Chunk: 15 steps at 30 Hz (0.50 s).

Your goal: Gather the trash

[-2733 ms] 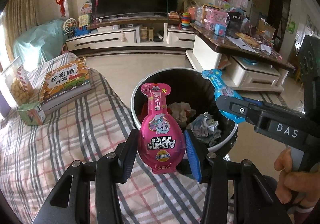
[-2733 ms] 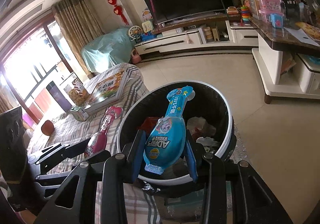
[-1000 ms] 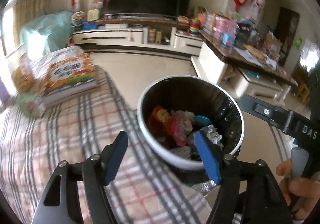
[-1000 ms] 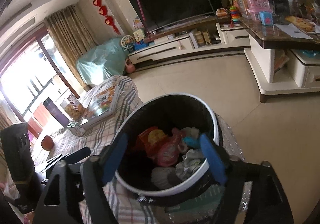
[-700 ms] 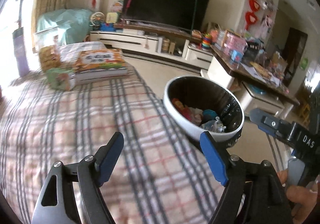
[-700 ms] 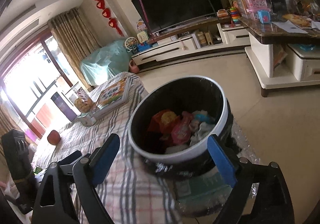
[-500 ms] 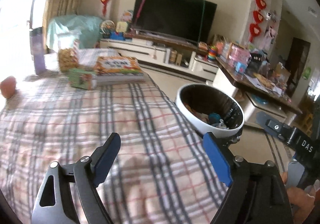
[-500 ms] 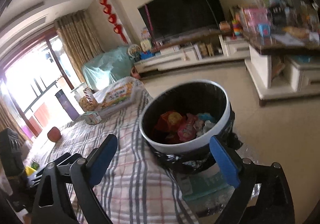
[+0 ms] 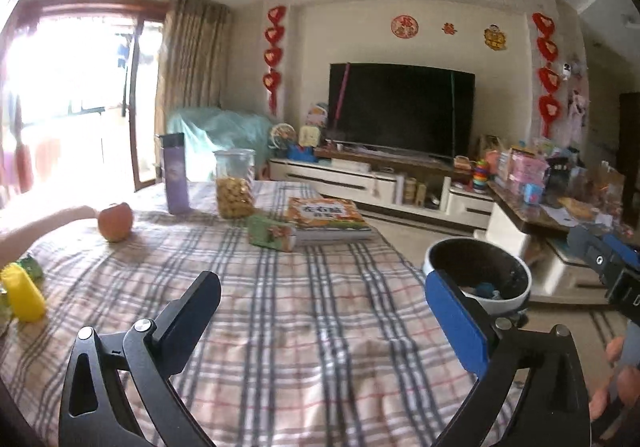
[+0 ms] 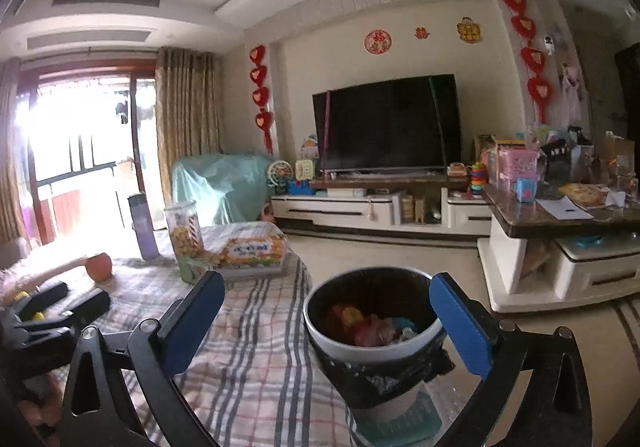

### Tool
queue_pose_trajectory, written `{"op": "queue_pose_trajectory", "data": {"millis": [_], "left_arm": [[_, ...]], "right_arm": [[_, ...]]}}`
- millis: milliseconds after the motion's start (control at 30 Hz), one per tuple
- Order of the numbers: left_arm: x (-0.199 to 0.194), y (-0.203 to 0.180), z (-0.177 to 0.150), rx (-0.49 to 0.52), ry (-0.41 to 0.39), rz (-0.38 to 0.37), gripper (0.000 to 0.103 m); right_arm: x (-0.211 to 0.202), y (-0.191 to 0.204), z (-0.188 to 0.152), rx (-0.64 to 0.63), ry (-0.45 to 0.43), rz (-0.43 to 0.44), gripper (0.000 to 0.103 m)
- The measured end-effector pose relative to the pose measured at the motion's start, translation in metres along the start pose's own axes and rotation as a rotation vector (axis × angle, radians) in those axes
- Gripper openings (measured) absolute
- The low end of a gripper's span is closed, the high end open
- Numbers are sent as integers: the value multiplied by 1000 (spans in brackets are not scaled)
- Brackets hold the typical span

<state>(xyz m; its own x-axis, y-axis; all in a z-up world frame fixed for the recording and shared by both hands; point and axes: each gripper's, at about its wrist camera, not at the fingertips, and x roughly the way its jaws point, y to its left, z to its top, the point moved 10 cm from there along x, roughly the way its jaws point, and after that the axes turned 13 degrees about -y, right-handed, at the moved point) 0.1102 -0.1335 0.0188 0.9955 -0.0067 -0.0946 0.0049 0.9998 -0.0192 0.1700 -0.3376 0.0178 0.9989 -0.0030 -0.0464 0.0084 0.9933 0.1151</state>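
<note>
A white bin with a black liner (image 10: pixel 374 349) stands on the floor beside the plaid-covered table (image 9: pixel 304 327); it holds red, pink and blue wrappers (image 10: pixel 372 325). It also shows in the left wrist view (image 9: pixel 478 281). My left gripper (image 9: pixel 320 311) is open and empty above the table. My right gripper (image 10: pixel 326 317) is open and empty, raised above the table edge and the bin. The right gripper's body shows at the right edge of the left wrist view (image 9: pixel 608 271).
On the table are an apple (image 9: pixel 116 222), a purple bottle (image 9: pixel 175 173), a snack jar (image 9: pixel 235 183), a green box (image 9: pixel 272 233), a book (image 9: pixel 328 219) and a yellow object (image 9: pixel 22 293). A TV stand and a cluttered side table (image 10: pixel 560 215) lie beyond.
Both grippers let go of the pink and blue packets, which now lie in the bin. Both have since lifted and pulled back from the bin, jaws wide.
</note>
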Motion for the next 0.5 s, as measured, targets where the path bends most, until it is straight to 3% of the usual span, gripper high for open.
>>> {"op": "queue_pose_trajectory", "data": {"millis": [500], "left_arm": [[-3, -15, -12, 49, -4, 54, 103]], "right_arm": [[-4, 5, -31, -54, 19, -25, 103]]}}
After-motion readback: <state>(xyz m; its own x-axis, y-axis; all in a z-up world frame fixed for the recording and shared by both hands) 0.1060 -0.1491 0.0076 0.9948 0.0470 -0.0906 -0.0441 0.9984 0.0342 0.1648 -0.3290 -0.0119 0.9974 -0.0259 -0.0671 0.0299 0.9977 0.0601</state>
